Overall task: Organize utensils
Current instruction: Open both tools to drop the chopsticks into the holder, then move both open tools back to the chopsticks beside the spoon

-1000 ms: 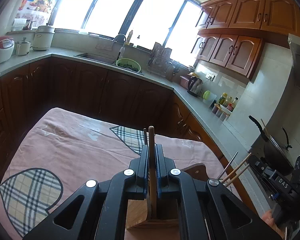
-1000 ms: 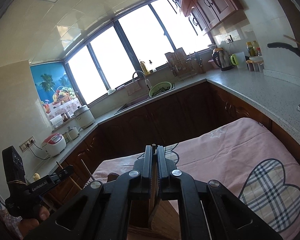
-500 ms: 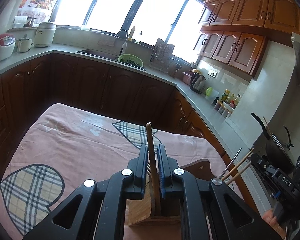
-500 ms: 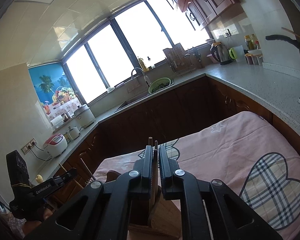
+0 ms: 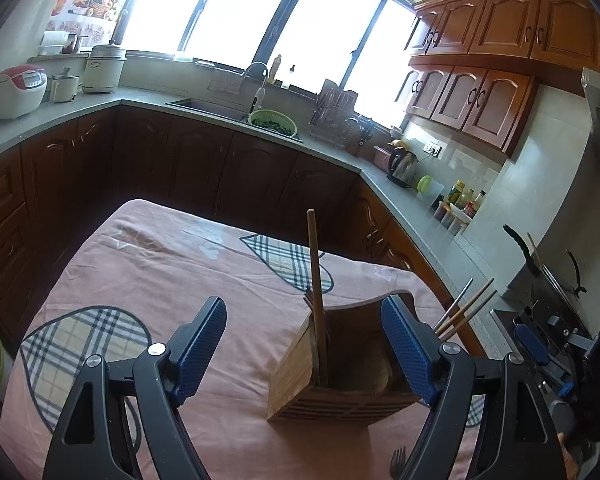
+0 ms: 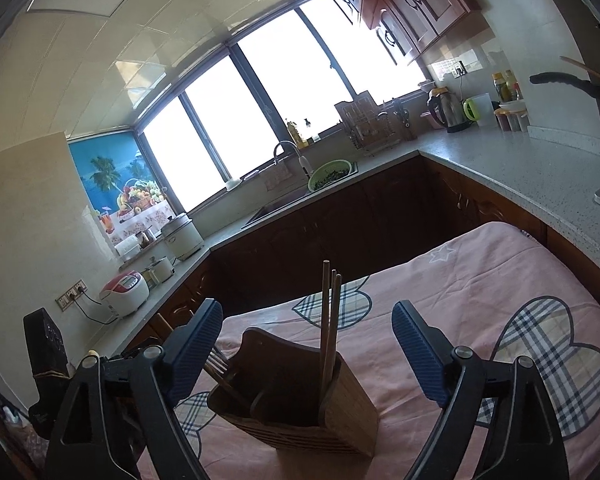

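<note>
A wooden utensil holder (image 5: 340, 376) stands on the pink tablecloth (image 5: 160, 280); it also shows in the right wrist view (image 6: 300, 404). A wooden-handled utensil (image 5: 315, 280) stands upright in its left compartment. Several chopsticks (image 6: 329, 320) stand in the other end and show in the left wrist view (image 5: 464, 308). My left gripper (image 5: 304, 348) is open and empty, just behind the holder. My right gripper (image 6: 308, 356) is open and empty, facing the holder from the other side. A fork's tines (image 5: 398, 456) peek out at the bottom edge.
Dark wooden cabinets (image 5: 180, 168) and a grey counter (image 5: 420, 216) wrap around the table. A sink with a green colander (image 5: 272, 120), a kettle (image 5: 402, 164), a rice cooker (image 5: 18, 90) and a wok (image 5: 548, 276) stand on the counter.
Both grippers have opened and let go: the left released the wooden-handled utensil, the right released the chopsticks. Both now stand in the holder. Both grippers have pulled back a little.
</note>
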The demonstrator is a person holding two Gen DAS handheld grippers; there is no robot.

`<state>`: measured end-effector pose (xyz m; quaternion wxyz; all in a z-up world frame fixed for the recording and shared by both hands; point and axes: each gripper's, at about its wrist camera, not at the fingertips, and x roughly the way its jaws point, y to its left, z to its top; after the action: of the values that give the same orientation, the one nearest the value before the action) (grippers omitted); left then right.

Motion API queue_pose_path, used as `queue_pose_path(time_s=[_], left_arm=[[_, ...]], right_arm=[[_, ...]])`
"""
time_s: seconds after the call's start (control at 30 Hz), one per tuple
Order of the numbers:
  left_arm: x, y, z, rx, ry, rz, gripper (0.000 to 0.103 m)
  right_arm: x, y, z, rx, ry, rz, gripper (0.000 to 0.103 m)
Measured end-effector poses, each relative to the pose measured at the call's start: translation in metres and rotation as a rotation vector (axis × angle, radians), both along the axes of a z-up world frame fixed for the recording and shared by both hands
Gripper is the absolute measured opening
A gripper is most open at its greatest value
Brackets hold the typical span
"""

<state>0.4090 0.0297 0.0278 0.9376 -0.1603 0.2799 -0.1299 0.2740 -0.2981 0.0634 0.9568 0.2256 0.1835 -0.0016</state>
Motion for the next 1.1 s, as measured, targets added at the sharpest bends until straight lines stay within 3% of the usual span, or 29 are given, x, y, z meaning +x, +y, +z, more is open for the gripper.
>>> queue_pose_path(time_s=[0.57, 1.1], left_arm=[[-0.142, 0.044, -0.017, -0.014, 0.166, 0.038, 0.083], [-0.210, 0.047, -0.042, 0.059, 0.279, 0.053, 0.083]], right_arm=[[-0.088, 0.049, -0.021, -0.013, 0.071, 0.075, 0.099], [-0.152, 0.076, -0.078, -0.030, 0.220, 0.107, 0.099]])
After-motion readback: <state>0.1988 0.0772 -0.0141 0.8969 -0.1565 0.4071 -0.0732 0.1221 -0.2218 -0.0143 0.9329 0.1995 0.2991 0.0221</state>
